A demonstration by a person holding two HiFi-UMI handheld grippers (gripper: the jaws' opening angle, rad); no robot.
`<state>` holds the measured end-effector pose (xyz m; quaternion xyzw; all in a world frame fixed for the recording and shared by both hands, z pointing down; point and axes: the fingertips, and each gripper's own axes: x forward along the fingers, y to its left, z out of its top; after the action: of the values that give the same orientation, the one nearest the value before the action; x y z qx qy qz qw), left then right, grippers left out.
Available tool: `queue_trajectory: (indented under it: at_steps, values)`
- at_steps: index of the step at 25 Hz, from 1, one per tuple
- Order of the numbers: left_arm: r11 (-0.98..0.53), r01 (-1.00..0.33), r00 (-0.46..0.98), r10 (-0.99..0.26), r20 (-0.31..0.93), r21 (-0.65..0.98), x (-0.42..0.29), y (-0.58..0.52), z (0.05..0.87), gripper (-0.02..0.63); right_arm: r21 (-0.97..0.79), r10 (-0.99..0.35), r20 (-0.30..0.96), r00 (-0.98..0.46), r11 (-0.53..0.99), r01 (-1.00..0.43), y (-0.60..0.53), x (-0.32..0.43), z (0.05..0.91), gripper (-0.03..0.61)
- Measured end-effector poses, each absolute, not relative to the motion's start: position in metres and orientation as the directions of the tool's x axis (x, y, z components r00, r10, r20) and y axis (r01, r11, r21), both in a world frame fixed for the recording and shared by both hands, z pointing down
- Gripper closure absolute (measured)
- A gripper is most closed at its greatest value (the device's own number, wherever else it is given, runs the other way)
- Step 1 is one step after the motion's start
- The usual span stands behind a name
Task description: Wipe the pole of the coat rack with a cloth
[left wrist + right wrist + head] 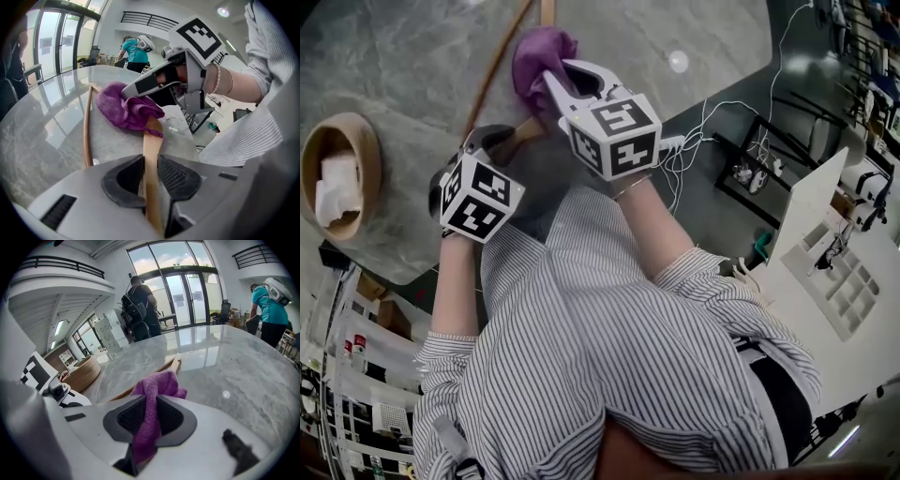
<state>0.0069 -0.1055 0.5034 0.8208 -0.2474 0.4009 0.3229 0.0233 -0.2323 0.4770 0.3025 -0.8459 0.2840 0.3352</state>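
Pole [151, 150] of pale wood, one only, stretches away from you over the grey marble table [412, 56]. Your left gripper [150, 176] is clamped on its near end, both pads pressed against the wood. One purple cloth [539, 56] is draped over the pole farther along. Your right gripper [150, 416] has its jaws closed on a fold of that cloth, which hangs down between the pads. So you have two grippers at work, close together, the left nearer your body and the right just beyond it. In the head view the cloth and the right gripper cover the stretch of pole beneath them, so only short bits of wood show on either side. One thin curved strip [86, 126] of the same wood lies on the table just left of the pole, bowing away from it. Off to your left stands one round woven basket [367, 141] with a white folded piece [336, 192] inside, well apart from the pole. Past the table's right edge you can see a tangle of white cables [703, 131] on the floor and one white bench [811, 225] carrying a compartment tray. Two people show in the background of the right gripper view: a dark-clad person [140, 301] with a backpack by the glass doors, and a person in teal [268, 305] at the far right
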Motion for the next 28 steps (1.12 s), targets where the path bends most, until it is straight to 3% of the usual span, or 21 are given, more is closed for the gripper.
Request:
queue_trajectory:
  at_steps: [28]
  values:
    - [-0.597, -0.637, 0.589, 0.03, 0.807, 0.487, 0.006, -0.113, 0.503, 0.517, -0.314, -0.238, 0.72, -0.652, 0.726, -0.612, -0.336, -0.001, 0.478, 0.511]
